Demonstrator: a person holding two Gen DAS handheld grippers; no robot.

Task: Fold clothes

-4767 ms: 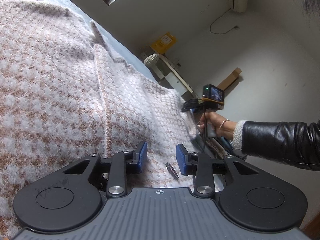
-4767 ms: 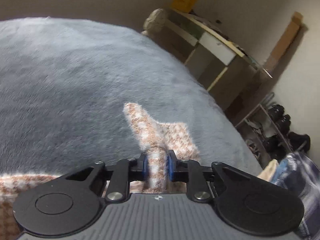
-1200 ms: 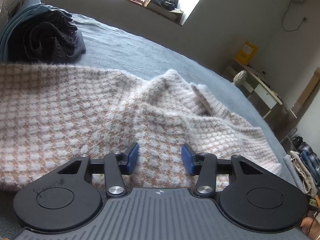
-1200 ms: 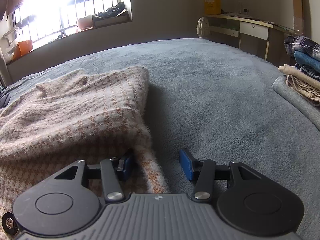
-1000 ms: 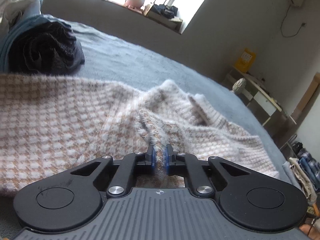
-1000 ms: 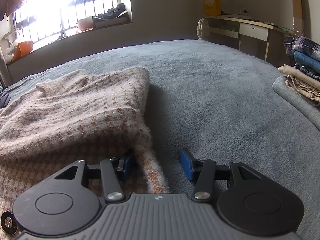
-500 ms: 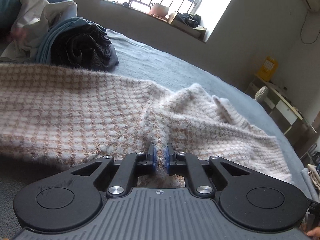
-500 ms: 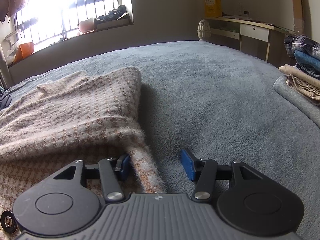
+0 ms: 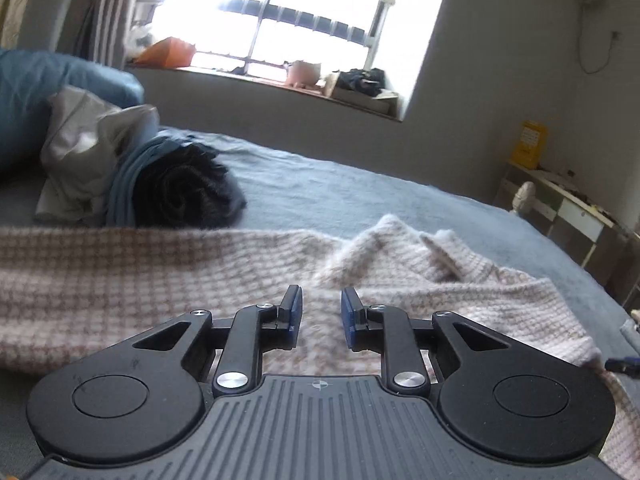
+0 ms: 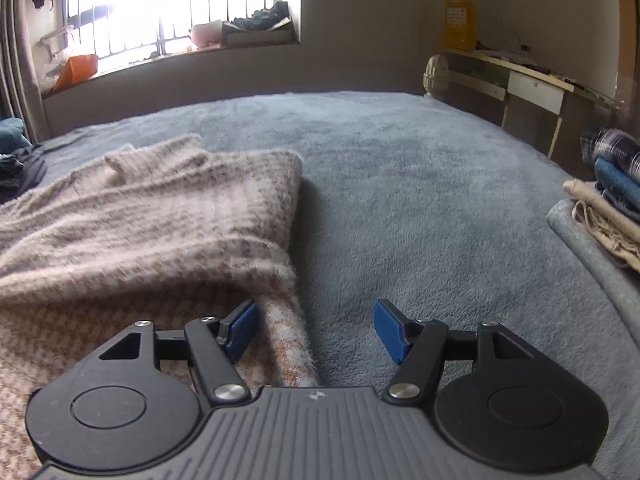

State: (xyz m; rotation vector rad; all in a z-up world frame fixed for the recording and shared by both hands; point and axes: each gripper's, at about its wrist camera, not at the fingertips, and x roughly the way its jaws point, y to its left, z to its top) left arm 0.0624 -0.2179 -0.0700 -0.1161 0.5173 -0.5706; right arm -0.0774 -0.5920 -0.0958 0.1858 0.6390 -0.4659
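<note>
Pink-and-tan checked knit sweater (image 9: 168, 276), spread flat over grey-blue bed blanket (image 10: 420, 184), with collar end (image 9: 408, 248) bunched up toward the window (image 9: 304, 16).

Left gripper (image 9: 320, 314), above the sweater near its collar: blue pads (image 9: 295, 312) parted by a narrow gap, just opened, nothing pinched between them, knit visible below through the gap.

Right gripper (image 10: 314, 332), at the sweater's right-hand edge: jaws set wide and just opened further, released; left pad (image 10: 240, 330) over the knit, right pad over bare blanket, folded sweater edge (image 10: 290, 332) lying loose between, untouched by either pad as far as can be told.

Beyond the sweater, toward the window: dark rolled garment (image 9: 184, 192) beside pale crumpled cloth (image 9: 88, 152).

Right of the sweater, at the bed's edge: stack of folded clothes (image 10: 608, 192); farther off, desk (image 10: 520, 76) against the wall with yellow box (image 10: 460, 24) on it.
</note>
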